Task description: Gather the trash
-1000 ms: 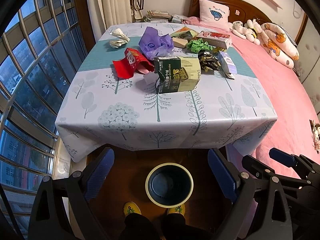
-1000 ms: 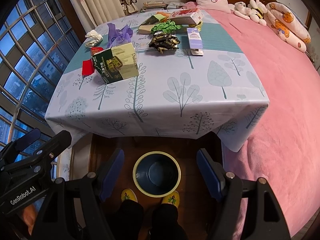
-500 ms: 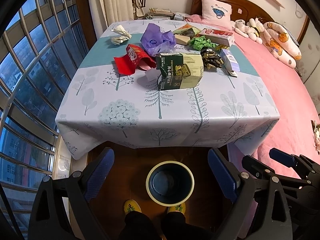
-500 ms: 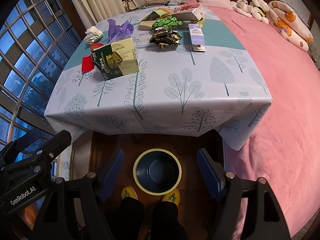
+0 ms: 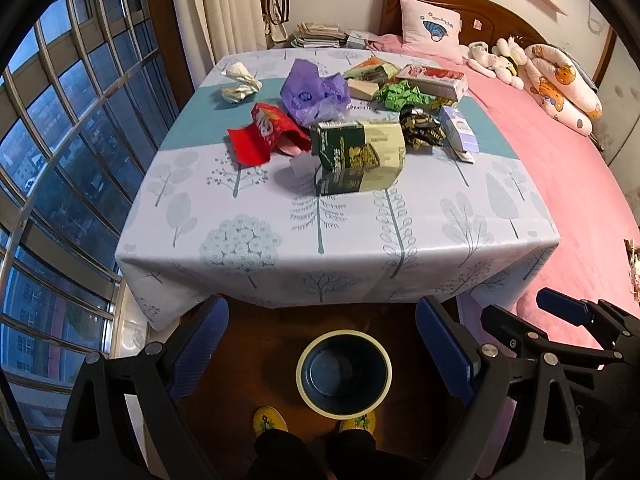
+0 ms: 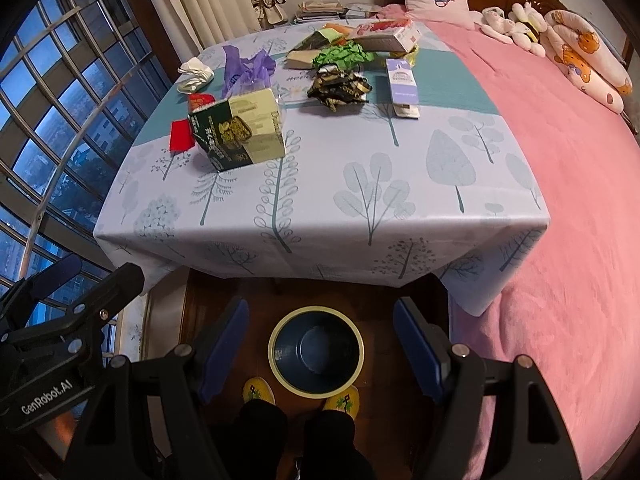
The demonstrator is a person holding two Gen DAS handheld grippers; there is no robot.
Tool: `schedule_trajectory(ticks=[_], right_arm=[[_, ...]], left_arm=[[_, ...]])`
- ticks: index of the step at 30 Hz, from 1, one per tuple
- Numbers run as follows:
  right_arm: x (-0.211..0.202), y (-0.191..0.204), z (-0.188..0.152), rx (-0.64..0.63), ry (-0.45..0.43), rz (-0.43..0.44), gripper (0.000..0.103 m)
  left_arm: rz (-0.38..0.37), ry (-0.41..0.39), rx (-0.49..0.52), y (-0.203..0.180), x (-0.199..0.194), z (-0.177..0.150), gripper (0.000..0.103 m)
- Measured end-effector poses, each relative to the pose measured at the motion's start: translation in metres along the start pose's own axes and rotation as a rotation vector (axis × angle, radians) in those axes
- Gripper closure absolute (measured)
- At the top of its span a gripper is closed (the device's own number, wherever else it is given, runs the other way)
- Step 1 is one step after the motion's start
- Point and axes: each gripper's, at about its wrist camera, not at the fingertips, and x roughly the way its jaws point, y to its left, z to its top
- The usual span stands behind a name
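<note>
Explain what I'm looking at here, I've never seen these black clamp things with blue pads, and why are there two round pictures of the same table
Those clamps are hand-held grippers: a person holds one in each hand, and each carries a wide-angle camera looking along its fingers. That gives two views of one scene. One picture comes from the left gripper, the other from the right gripper. Both are open and hold nothing.

They hang above a bin on the floor, which looks empty, by the person's yellow slippers.

Ahead is a table with a tree-print cloth. Litter lies on it: a green box, a red wrapper, a purple bag, crumpled white paper, green paper and small cartons. A pink bed stands beside it.
</note>
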Motion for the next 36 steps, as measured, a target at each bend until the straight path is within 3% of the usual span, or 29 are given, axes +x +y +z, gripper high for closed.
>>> schedule_trajectory(ticks=[15,21,29,32,36], right_arm=[[-0.012,0.029,0.051,-0.056,-0.094,0.073,0.027],[-0.003,0.040,0.077,-0.045,-0.094,0.086,0.028],[0.029,0.049,0.126,0.170,-0.036,0.136,0.027],[0.047,0.058,0.144,0.267,-0.004,0.136,0.012],[0.075,0.065,0.165,0.431,0.046,0.123,0.010]], left_arm=[[0.137,-0.156,0.021,0.024,-0.041,0.046,0.009],[0.147,-0.195,-0.003,0.052,-0.035,0.073,0.009],[0.096,-0.158,0.053,0.094,0.006,0.125,0.009],[0.060,-0.149,0.084,0.115,0.023,0.152,0.009],[0.004,-0.119,0.109,0.136,0.047,0.179,0.009]])
